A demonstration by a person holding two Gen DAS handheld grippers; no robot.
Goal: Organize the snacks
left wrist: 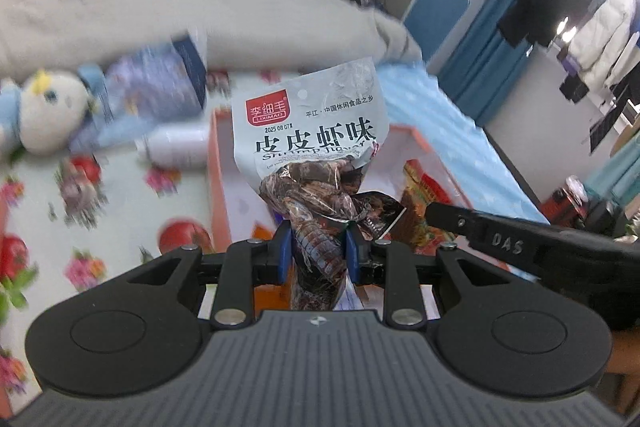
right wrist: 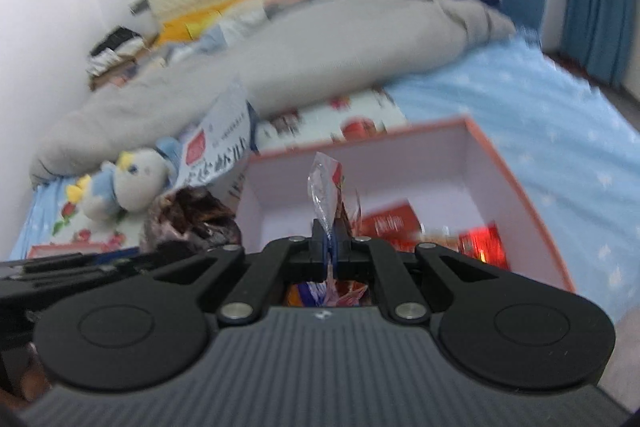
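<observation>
Indoors, bedroom: blue starred sheet (right wrist: 520, 115), fruit-print cloth (left wrist: 120, 203), grey duvet (right wrist: 320, 47), plush toy (left wrist: 44, 115). Left gripper (left wrist: 316, 251) clamps shrimp snack bag (left wrist: 312, 131) above orange-rimmed box (right wrist: 532, 211). Right gripper (right wrist: 330, 247) pinches thin clear packet (right wrist: 326, 187) over same box.

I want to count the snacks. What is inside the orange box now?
Inside the orange box lie several red snack packets, blurred. The right gripper and its packet cover the near part, so no count is possible.
</observation>
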